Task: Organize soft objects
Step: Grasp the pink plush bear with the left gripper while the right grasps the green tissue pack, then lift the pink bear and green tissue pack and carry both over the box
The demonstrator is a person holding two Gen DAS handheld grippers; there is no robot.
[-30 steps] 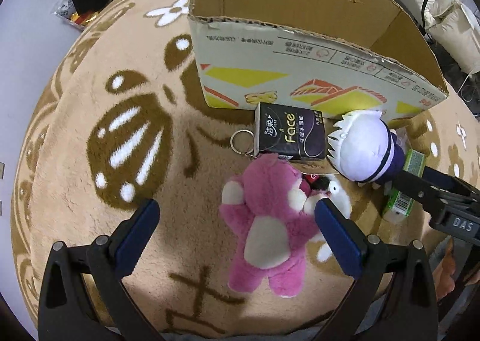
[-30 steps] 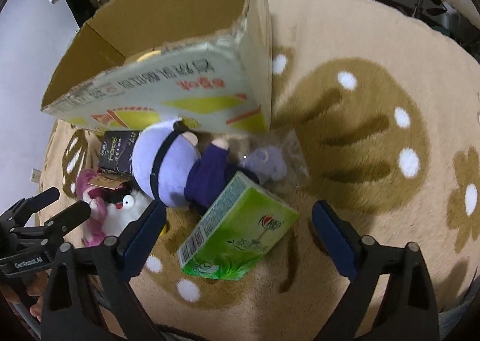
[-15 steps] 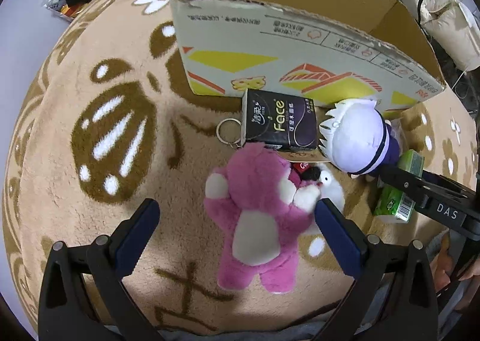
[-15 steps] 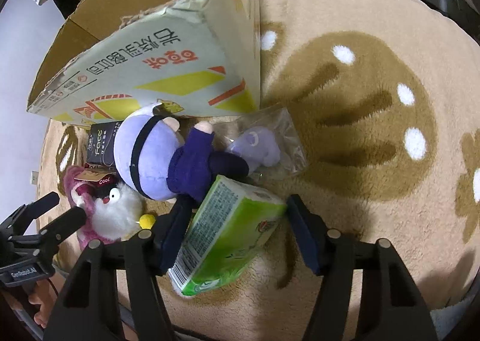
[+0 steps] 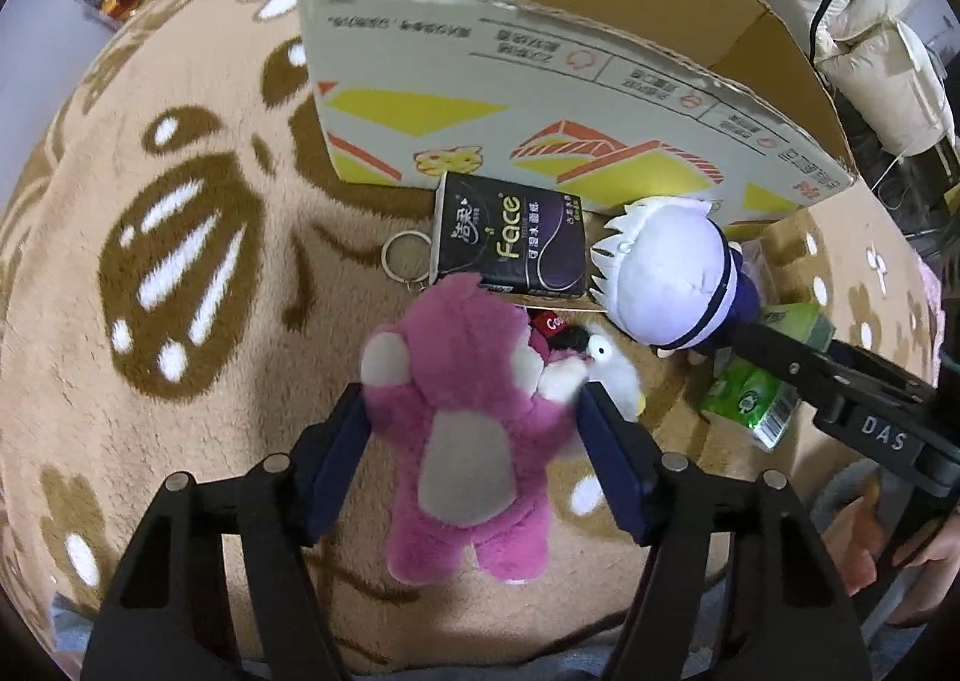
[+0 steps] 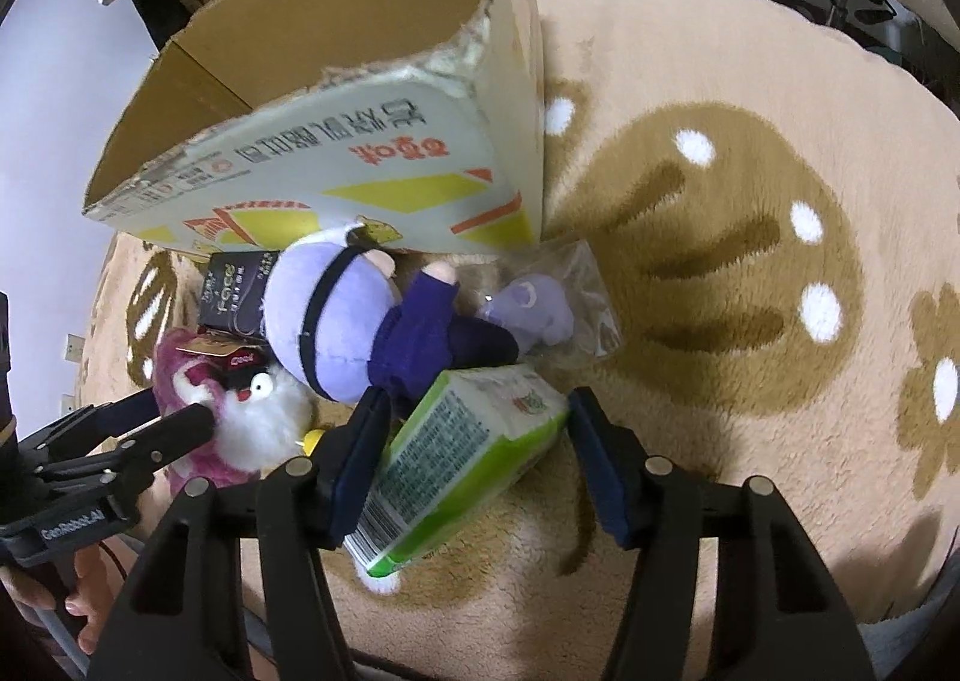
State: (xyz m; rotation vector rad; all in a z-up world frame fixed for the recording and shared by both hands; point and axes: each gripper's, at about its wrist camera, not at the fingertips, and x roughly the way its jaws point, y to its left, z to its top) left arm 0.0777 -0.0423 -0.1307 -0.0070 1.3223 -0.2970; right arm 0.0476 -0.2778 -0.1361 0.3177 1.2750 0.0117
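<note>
My left gripper [image 5: 474,447] is shut on the pink plush bear [image 5: 468,417], its pads pressed into the bear's sides on the rug. My right gripper [image 6: 474,459] is closed around the green tissue pack [image 6: 462,459], pads at its sides. A purple-haired doll [image 5: 666,273] [image 6: 360,321] lies between them, with a white penguin plush [image 6: 258,423] under it. A black tissue pack [image 5: 510,237] lies against the open cardboard box [image 5: 540,99] [image 6: 336,99]. A bagged purple toy [image 6: 540,309] lies by the box corner.
Everything sits on a tan rug [image 6: 750,261] with brown paw and flower patterns. A metal key ring [image 5: 405,255] lies left of the black pack. Room clutter and white cushions [image 5: 870,21] stand beyond the rug's far edge.
Both grippers moved forward and closed: the left from wide open onto the pink bear, the right onto the green tissue pack.
</note>
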